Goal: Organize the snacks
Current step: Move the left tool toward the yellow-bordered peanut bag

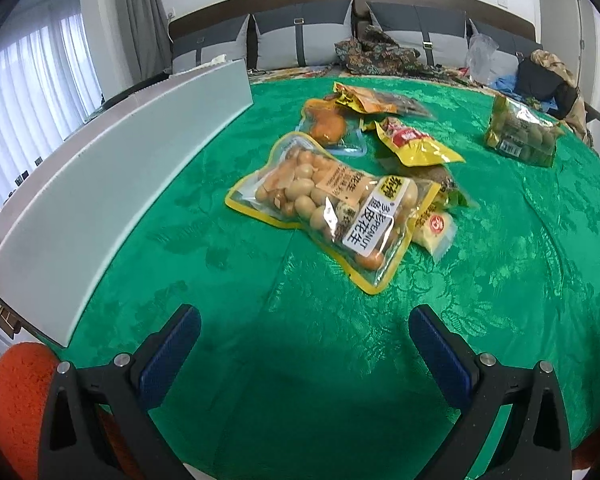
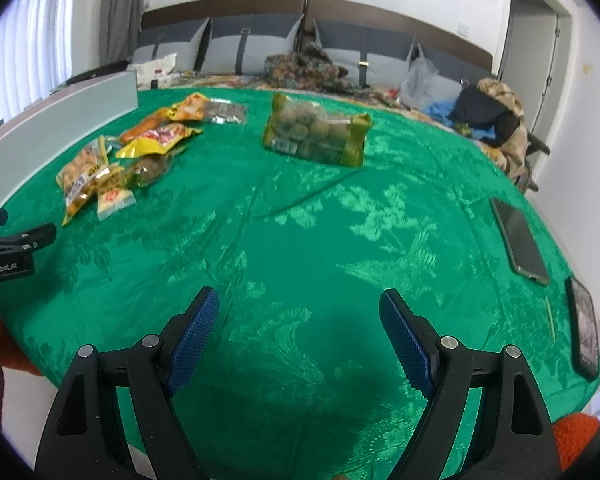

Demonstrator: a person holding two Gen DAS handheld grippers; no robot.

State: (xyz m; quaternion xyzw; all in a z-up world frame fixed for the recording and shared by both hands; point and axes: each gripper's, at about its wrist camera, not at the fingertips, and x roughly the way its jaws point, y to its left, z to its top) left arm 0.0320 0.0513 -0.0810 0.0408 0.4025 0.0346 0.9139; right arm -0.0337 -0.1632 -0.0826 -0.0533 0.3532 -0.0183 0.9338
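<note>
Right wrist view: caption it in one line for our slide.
Open right tongs hover over green tablecloth, snack packets beyond.

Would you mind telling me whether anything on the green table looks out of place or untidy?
Yes: several snack packets lie overlapping in a loose heap, the peanut bag nearest, while the green bag sits alone, apart. Nothing looks spilled or torn.
</note>
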